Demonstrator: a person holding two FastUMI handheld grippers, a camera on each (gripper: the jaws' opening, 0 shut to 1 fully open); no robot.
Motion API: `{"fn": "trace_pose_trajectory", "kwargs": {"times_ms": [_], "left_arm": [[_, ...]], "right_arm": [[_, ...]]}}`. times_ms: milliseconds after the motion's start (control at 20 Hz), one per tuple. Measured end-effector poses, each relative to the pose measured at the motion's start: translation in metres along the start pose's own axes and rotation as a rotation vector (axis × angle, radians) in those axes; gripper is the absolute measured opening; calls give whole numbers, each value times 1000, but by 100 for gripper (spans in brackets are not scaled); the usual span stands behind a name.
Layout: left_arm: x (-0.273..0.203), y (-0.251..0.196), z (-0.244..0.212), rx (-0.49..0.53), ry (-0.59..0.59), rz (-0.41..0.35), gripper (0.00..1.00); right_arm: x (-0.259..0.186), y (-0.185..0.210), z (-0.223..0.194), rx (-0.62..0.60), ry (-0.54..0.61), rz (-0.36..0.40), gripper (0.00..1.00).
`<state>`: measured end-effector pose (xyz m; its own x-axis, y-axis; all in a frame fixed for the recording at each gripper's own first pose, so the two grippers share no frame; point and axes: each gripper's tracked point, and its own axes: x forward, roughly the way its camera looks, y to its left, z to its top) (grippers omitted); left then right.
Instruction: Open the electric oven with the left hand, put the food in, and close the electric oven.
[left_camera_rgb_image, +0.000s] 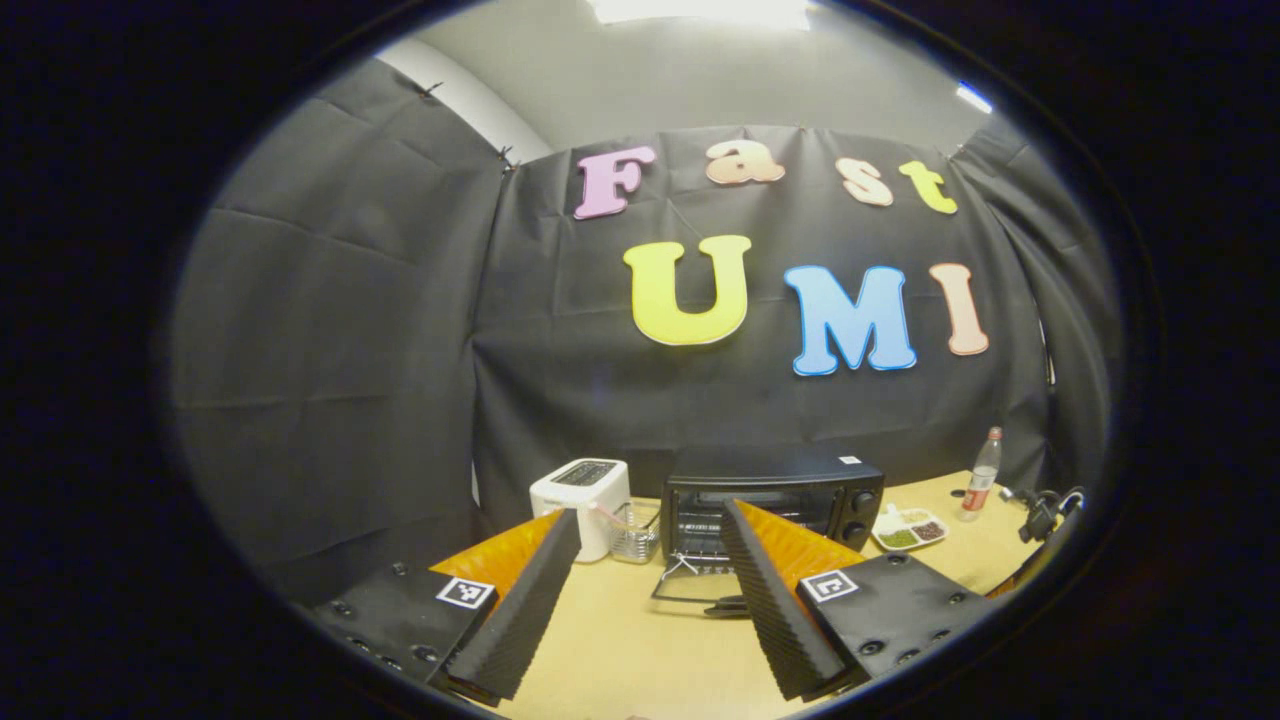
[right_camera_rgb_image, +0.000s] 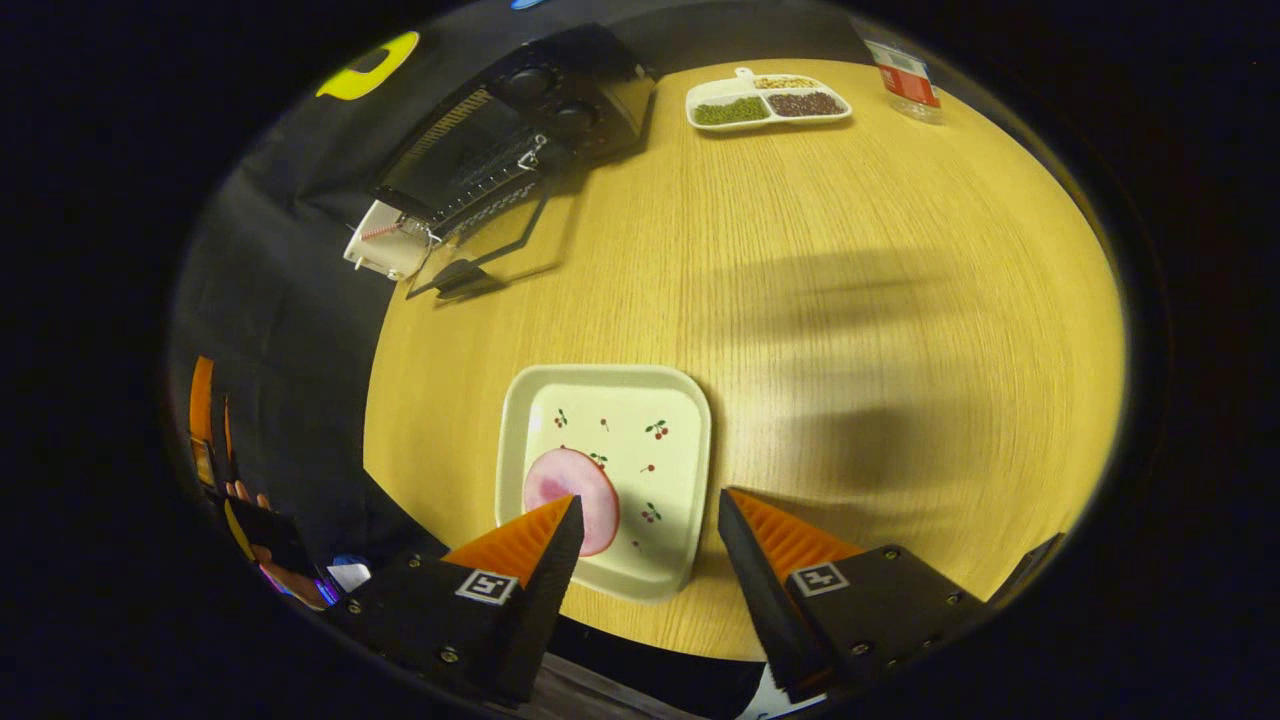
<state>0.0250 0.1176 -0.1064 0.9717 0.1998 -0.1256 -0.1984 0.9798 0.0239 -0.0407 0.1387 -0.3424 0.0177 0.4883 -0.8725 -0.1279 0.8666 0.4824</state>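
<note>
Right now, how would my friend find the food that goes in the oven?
Start at the black oven with its door down, then come across the wooden table to the square white plate with tiny cherries. The food is the round pink slice on it, unlike the beans in the divided tray.

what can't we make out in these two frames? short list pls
- Oven interior, left gripper view: too small and dark; the left claw finger covers part of the open door.
- Pink food slice, right gripper view: near edge hidden by a right claw finger.
- Bottle, right gripper view: top cut off by the image edge.
- Divided tray contents, left gripper view: too small to identify.
</note>
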Motion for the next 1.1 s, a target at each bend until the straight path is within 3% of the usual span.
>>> {"fn": "trace_pose_trajectory", "kwargs": {"times_ms": [50,100,150,200,350,400,450,550,600,1100], "left_arm": [[0,0,0,1,1,1,100],[-1,-1,1,0,1,-2,100],[0,-3,0,-4,2,-6,100],[0,-5,1,-7,3,-11,100],[4,-10,4,-5,0,-18,100],[5,-13,4,-8,1,-22,100],[3,-15,4,-11,2,-26,100],[5,-20,3,-11,4,-36,91],[5,-20,4,-5,3,-36,100],[15,-6,3,-25,5,-19,100]], "right_arm": [[4,-8,0,13,14,-21,75],[9,-7,-3,29,26,-10,48],[7,-5,-5,36,49,3,38],[6,-4,-5,39,65,12,43],[11,-19,-6,35,63,-14,44],[3,-21,-4,43,65,-5,1],[8,-18,-6,45,65,7,2],[12,-21,-1,76,54,24,1],[8,-19,-2,78,38,28,1],[-32,-15,20,189,-67,149,0]]}}
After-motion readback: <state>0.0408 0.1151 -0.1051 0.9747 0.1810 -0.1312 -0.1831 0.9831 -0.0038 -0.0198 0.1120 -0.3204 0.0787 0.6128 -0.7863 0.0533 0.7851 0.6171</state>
